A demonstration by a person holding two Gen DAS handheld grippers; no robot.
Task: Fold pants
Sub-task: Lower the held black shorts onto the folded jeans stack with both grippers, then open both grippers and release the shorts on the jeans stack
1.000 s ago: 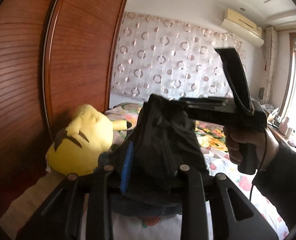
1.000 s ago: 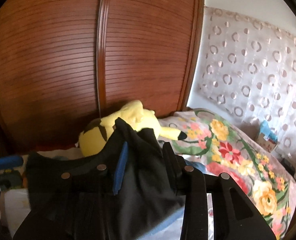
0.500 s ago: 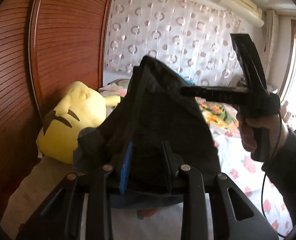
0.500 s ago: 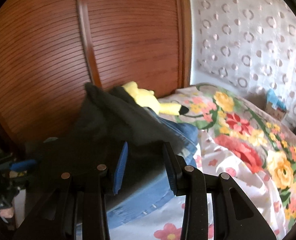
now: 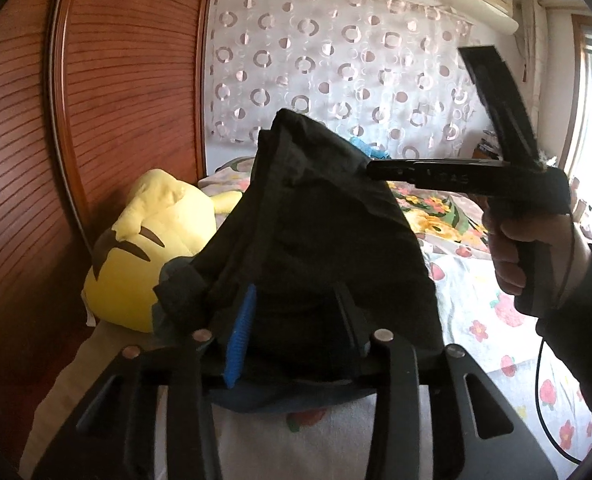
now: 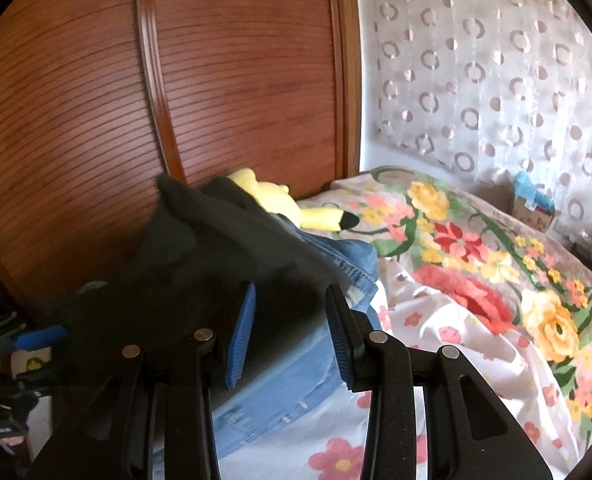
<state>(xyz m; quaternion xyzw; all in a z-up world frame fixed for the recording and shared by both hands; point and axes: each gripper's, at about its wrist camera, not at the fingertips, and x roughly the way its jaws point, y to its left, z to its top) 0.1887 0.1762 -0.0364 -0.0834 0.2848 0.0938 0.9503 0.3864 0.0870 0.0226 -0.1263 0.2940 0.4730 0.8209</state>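
The black pants (image 5: 320, 236) hang bunched in the air in front of my left gripper (image 5: 292, 320), whose jaws stand apart with the cloth draped between and over them. In the right wrist view the black pants (image 6: 216, 248) lie over a folded pair of blue jeans (image 6: 292, 364) on the bed. My right gripper (image 6: 292, 336) has its jaws apart around the pile's edge, not pinching cloth. The right gripper also shows in the left wrist view (image 5: 380, 170), its tips at the pants' upper right edge.
A yellow plush toy (image 5: 148, 252) lies against the wooden wardrobe doors (image 6: 216, 92). The bed has a floral sheet (image 6: 476, 272). A patterned curtain (image 5: 336, 68) hangs behind. A small box (image 6: 532, 204) sits at the bed's far side.
The right gripper has let the black cloth slip out and drop onto the jeans. The left gripper's cloth peak has stayed raised, and the view shifted slightly left.
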